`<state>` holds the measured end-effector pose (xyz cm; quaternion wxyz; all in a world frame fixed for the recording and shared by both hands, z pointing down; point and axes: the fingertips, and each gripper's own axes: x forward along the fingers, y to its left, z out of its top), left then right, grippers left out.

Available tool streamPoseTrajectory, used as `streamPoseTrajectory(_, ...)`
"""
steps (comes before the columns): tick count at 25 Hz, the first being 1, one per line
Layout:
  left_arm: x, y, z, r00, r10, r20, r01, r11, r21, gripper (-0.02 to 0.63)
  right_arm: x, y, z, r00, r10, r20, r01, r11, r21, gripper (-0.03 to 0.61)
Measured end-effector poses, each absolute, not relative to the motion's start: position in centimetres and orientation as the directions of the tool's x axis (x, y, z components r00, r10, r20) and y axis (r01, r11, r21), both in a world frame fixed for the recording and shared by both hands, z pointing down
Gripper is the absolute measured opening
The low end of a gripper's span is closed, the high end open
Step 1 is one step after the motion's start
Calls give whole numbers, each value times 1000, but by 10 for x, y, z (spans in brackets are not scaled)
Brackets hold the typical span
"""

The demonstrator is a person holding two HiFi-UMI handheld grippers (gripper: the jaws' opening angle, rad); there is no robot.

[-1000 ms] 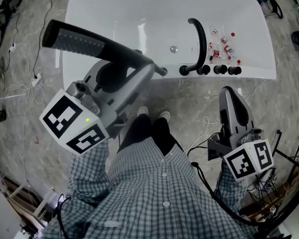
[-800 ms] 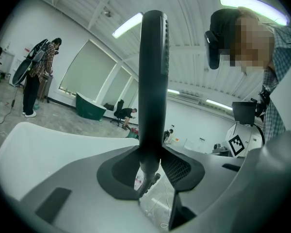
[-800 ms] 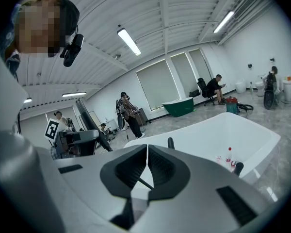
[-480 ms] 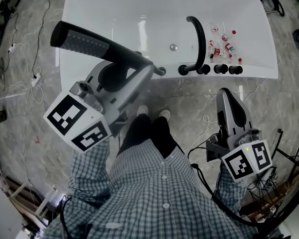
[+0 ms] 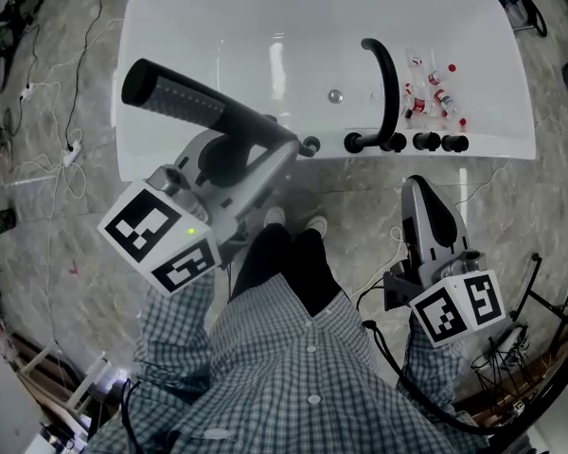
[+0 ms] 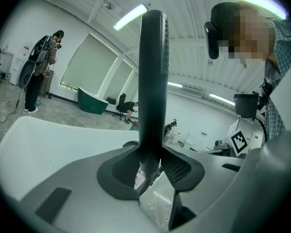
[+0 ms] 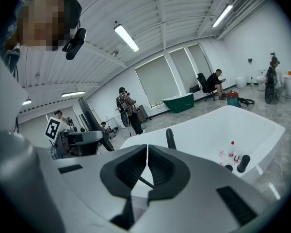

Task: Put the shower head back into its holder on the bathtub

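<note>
While the left claw (image 5: pixel 268 149) stays out over the near rim of the tub (image 5: pixel 265 17), its jaws are clamped on the shower head (image 5: pixel 185 97). This is a long black bar that slants up and to the left above the white basin. In the left gripper view the shower head (image 6: pixel 152 72) rises straight up from between the left claw's (image 6: pixel 150 161) dark pads, gripped near its thinner end. In the head view that thin end points at a small round fitting (image 5: pixel 310 145) on the rim; I cannot tell whether the two touch.

Just right of the fitting, a black curved spout (image 5: pixel 386 74) arches over the basin, and a row of black knobs (image 5: pixel 440 143) sits along the rim beside its base. Small bottles (image 5: pixel 435 88) with red caps lie near the spout, and a drain (image 5: pixel 334 95) shows in the tub's bottom.

Lower on the right, the right claw (image 5: pixel 419 192) hangs over the floor (image 5: pixel 511 206), well apart from the tub. In the right gripper view the right claw (image 7: pixel 146 166) has its jaws pressed together with nothing between them.

White shoes (image 5: pixel 314 223) stand on the marble floor just before the tub, below a checked shirt (image 5: pixel 303 367). Cables (image 5: pixel 71 149) trail over the floor to the left.
</note>
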<state>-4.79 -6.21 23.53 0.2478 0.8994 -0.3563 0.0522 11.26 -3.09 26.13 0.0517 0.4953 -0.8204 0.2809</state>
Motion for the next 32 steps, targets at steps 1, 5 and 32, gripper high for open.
streamPoseTrajectory(1, -48, -62, 236, 740, -615, 272, -667, -623, 408, 140, 110, -32, 263, -507, -782, 361, -841, 357, -408, 19)
streamPoseTrajectory(5, -49, -63, 242, 740, -613, 277, -669, -623, 406, 140, 96, -34, 271, -528, -769, 360, -833, 386, -396, 18)
streamPoseTrajectory(32, -44, -67, 314, 747, -576, 332, -664, -628, 405, 140, 52, -30, 344, -611, -684, 399, -778, 425, -462, 18)
